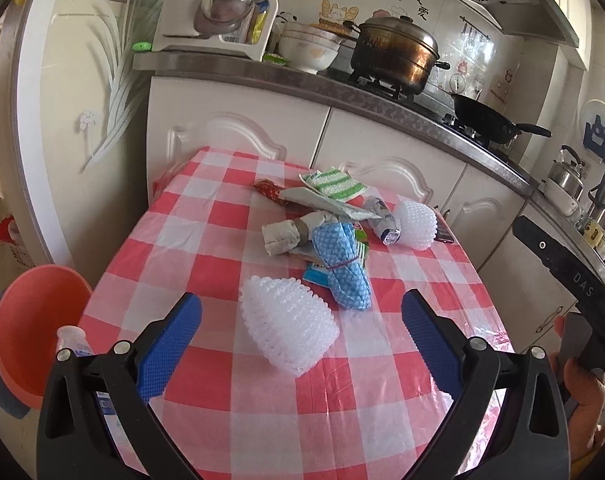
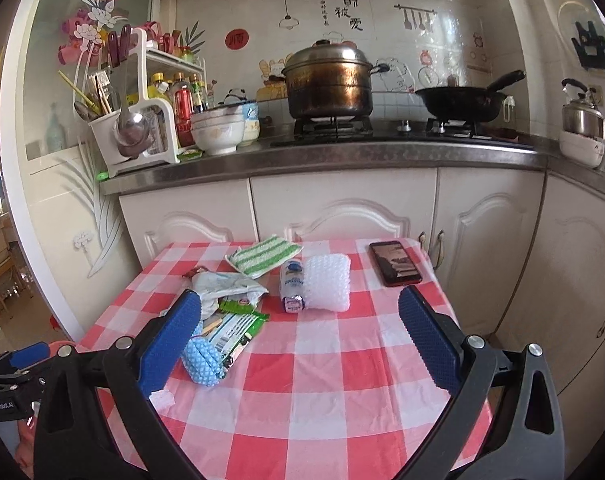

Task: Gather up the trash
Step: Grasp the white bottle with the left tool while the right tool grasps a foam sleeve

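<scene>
Trash litters a red-and-white checked tablecloth [image 1: 206, 240] on a small table set against white kitchen cabinets [image 2: 342, 208]. Readable writing is scarce: the letters "DAS" run along the black body of the right gripper [image 2: 300, 336] where it shows at the edge of the left wrist view, and black Chinese characters [image 2: 344, 10] are painted on the tiled wall above the stove; print on the wrappers is too small to make out.

In the left wrist view, a white foam fruit net [image 1: 288, 326] lies between the blue pads of the left gripper [image 1: 300, 336], nearer the left pad and touching neither. The jaws stand wide apart and hold nothing. Beyond it sit a rolled blue dotted cloth [image 1: 344, 266], a crumpled grey wrapper [image 1: 282, 236], a small white bottle [image 1: 384, 220] lying on its side and a second foam net [image 1: 416, 224] just beside the bottle. A green-striped cloth [image 1: 334, 184] lies at the far edge. An orange basin [image 1: 34, 328] sits off the table's left side, a small bottle [image 1: 72, 340] at its rim.

The right gripper also gapes wide and empty above the table, with a green snack wrapper [image 2: 238, 326] just beside its left pad. A phone [image 2: 394, 262] rests near the far right corner.
</scene>
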{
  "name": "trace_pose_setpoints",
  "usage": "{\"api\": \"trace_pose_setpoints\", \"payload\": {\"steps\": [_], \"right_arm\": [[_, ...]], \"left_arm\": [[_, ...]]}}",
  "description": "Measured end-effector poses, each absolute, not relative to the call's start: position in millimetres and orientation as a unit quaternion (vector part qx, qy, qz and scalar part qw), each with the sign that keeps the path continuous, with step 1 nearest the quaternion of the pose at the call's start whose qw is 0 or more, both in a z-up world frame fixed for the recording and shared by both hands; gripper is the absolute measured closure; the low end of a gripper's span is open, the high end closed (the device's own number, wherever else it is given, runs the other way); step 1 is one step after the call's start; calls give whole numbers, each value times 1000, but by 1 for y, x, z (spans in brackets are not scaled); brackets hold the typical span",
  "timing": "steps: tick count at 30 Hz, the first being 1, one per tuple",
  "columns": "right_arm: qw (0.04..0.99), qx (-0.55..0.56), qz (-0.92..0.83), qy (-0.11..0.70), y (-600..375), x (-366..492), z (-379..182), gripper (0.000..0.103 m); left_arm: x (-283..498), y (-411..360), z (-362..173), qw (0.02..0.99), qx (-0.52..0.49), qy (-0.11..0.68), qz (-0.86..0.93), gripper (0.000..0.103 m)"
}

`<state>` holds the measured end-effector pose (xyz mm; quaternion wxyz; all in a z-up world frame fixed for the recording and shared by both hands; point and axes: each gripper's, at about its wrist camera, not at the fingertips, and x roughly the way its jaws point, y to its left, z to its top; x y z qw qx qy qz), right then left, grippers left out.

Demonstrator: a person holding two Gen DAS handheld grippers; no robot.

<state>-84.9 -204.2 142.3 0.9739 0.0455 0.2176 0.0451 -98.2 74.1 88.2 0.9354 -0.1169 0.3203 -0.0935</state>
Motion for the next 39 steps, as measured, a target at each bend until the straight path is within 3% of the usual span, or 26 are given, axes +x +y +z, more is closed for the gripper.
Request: {"api": "trace_pose_setpoints", "payload": {"steps": [12, 13, 14, 16, 24, 28, 31, 39], "right_arm": [[919, 98, 204, 322, -168, -39, 89, 6], [914, 99, 217, 327, -164, -36, 86, 11], [910, 101, 226, 333, -162, -32, 84, 23], [896, 113, 248, 350, -156, -23, 77, 32], [875, 117, 293, 366, -139, -22, 79, 31], [868, 101, 316, 369, -120, -30, 79, 17], [863, 67, 340, 368, -96, -41, 76, 16], [850, -3, 342, 402, -48, -42, 53, 16]], "left_arm": [[-68, 64, 35, 914, -120, 380, -80, 5], [-66, 64, 33, 914, -119, 381, -78, 5], [-65, 63, 32, 914, -117, 381, -75, 5], [-61, 62, 29, 912, -116, 386, -76, 5], [-84, 84, 46, 916, -109, 381, -67, 5], [-129, 101, 70, 939, -52, 340, -23, 5], [-157, 122, 80, 946, -19, 321, 39, 5], [-153, 174, 49, 924, -4, 357, 139, 5]]}}
